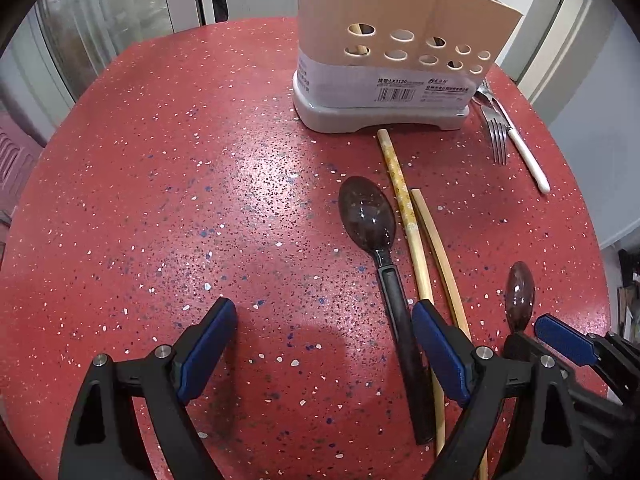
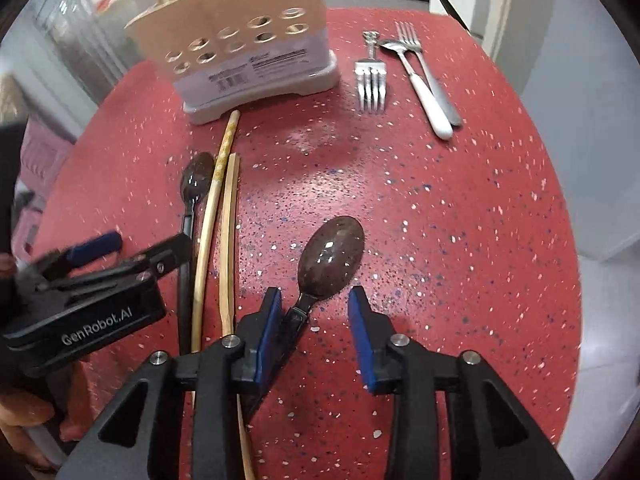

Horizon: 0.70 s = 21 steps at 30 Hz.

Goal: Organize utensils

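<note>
A beige utensil holder [image 1: 400,40] with round holes stands on the red table; it also shows in the right wrist view [image 2: 248,52]. A dark spoon [image 1: 368,216] and two bamboo chopsticks [image 1: 404,196] lie in front of it. My left gripper [image 1: 324,340] is open, its right finger next to that spoon's handle. My right gripper [image 2: 314,308] is open around the neck of a second dark spoon [image 2: 332,260], which lies on the table. The left gripper [image 2: 132,248] shows at the left of the right wrist view.
Two forks [image 2: 372,80] and a white-handled spoon [image 2: 424,92] lie to the right of the holder. The round red speckled table [image 1: 200,200] ends in a curved edge. Glass doors and a wall stand behind.
</note>
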{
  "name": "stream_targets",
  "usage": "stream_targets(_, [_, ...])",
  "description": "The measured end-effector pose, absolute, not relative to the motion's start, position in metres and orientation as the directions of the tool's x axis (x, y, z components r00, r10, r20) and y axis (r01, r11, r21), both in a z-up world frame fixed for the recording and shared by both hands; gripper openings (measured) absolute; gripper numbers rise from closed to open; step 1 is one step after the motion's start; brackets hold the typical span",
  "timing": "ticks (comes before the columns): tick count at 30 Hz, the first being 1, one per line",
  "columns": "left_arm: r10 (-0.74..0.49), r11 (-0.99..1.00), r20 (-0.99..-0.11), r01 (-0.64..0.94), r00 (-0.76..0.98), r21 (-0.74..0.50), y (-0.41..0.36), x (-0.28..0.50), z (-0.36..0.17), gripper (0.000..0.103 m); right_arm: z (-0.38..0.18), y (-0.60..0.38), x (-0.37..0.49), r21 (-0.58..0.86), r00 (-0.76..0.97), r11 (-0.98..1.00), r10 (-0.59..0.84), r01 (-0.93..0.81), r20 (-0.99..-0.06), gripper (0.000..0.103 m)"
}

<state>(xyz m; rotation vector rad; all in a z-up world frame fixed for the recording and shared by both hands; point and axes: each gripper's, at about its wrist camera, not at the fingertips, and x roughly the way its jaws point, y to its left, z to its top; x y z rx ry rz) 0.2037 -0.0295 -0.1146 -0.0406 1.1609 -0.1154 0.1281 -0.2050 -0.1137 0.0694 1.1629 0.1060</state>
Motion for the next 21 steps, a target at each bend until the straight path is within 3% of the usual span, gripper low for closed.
stream_targets(6, [-0.074, 0.996, -0.919, 0.074, 0.387, -0.049, -0.037, 0.208, -0.118, 0.103, -0.117, -0.206, 0.127, -0.008, 0.426, 0.989, 0.057, -0.148, -0.903, 0.037])
stream_targets(12, [-0.056, 0.996, -0.927, 0.08, 0.37, -0.028, -0.05, 0.217, -0.12, 0.103, -0.112, -0.217, 0.139, 0.014, 0.386, 0.988, 0.073, -0.153, -0.92, 0.037])
stream_targets(15, [-0.061, 0.995, -0.933, 0.09, 0.355, -0.031, -0.053, 0.222, -0.12, 0.103, -0.112, -0.215, 0.138, 0.006, 0.396, 0.988, 0.067, -0.153, -0.916, 0.03])
stream_targets(17, [-0.075, 0.992, -0.93, 0.122, 0.359, -0.034, -0.058, 0.222, -0.118, 0.097, -0.113, -0.217, 0.137, 0.015, 0.402, 0.987, 0.079, -0.159, -0.912, 0.028])
stream_targets(18, [-0.087, 0.988, -0.928, 0.148, 0.363, -0.034, -0.063, 0.222, -0.116, 0.089, -0.112, -0.218, 0.137, 0.039, 0.402, 0.985, 0.104, -0.168, -0.91, 0.012])
stream_targets(19, [-0.094, 0.985, -0.927, 0.169, 0.364, -0.034, -0.067, 0.221, -0.115, 0.081, -0.111, -0.22, 0.136, 0.06, 0.405, 0.983, 0.127, -0.174, -0.906, 0.005])
stream_targets(20, [-0.098, 0.983, -0.925, 0.183, 0.367, -0.031, -0.071, 0.22, -0.113, 0.076, -0.11, -0.221, 0.137, 0.074, 0.405, 0.982, 0.141, -0.177, -0.903, 0.003])
stream_targets(21, [-0.108, 0.98, -0.922, 0.198, 0.372, -0.034, -0.075, 0.22, -0.112, 0.061, -0.11, -0.221, 0.137, 0.076, 0.404, 0.981, 0.144, -0.179, -0.904, 0.002])
